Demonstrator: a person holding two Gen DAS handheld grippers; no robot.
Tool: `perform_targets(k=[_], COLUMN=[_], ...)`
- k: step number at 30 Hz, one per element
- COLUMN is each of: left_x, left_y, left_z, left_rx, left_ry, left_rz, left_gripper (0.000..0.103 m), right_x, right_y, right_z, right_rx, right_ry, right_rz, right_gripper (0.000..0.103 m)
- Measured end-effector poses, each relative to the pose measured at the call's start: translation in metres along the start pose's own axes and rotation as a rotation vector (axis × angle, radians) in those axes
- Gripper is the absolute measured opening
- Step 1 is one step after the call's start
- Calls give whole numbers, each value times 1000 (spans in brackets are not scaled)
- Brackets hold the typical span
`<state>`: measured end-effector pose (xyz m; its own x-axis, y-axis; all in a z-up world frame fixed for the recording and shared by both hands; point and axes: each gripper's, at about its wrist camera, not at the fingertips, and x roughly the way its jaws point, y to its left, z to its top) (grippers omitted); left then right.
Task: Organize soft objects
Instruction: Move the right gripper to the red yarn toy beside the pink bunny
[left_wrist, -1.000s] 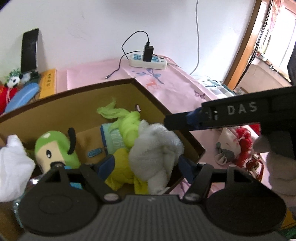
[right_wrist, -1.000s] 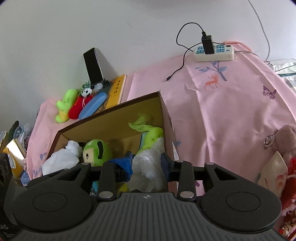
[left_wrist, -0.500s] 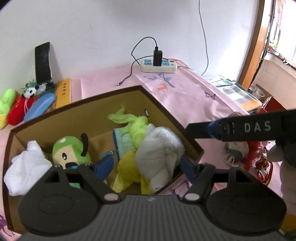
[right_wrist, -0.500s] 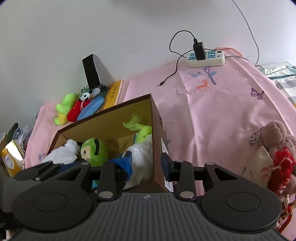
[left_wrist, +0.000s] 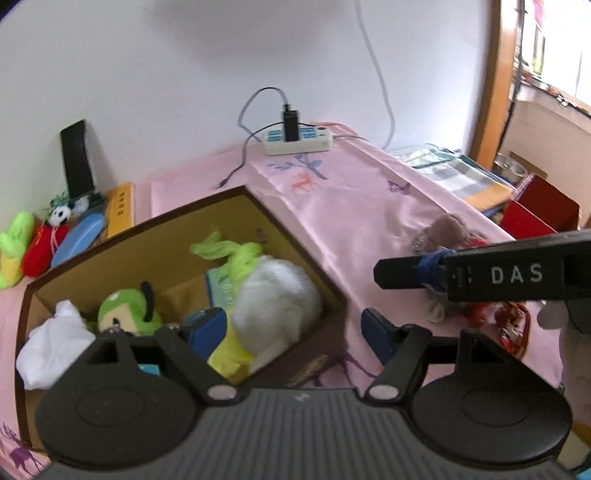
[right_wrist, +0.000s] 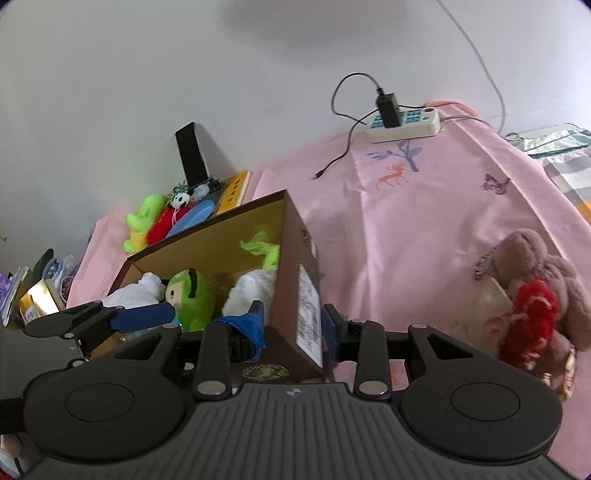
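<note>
Both tongs hang wide and hold nothing: the left gripper (left_wrist: 291, 328) above the cardboard box (left_wrist: 295, 236), the right gripper (right_wrist: 291, 321) straddling its near corner. The white plush (left_wrist: 275, 295) lies inside against the right wall (beside a green doll (left_wrist: 127, 308)). A brown plush (right_wrist: 532, 258) sits near the pink tablecloth's (right_wrist: 424, 221) right edge.

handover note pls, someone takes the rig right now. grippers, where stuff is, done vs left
Left gripper: open, empty, over the near right corner of the cardboard box.
Right gripper: open, empty, straddling the box's right wall.
Done: white fluffy towel, green plush, white cloth and lime-green cloth lie in the box.
Left: brown plush with red yarn toy on the pink tablecloth, right of the box; green and red plush toys behind the box by the wall.
</note>
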<state>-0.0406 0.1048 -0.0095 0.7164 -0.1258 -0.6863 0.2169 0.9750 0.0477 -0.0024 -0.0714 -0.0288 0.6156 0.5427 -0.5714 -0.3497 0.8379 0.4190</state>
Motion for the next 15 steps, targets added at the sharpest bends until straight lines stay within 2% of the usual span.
perform_targets(k=[9,15], left_x=[7,22], left_y=[-53,-86], left_z=[3,4], left_rx=[134,184], left_ry=[6,39], left_rz=[-127,-216], left_gripper=[74,74], right_x=[-23,-40], right_y=[-38,-68], right_z=[-19,-28], right_rx=[48,104], right_ry=[7,-1], right_rz=[-44,-57], right_gripper=[17,15])
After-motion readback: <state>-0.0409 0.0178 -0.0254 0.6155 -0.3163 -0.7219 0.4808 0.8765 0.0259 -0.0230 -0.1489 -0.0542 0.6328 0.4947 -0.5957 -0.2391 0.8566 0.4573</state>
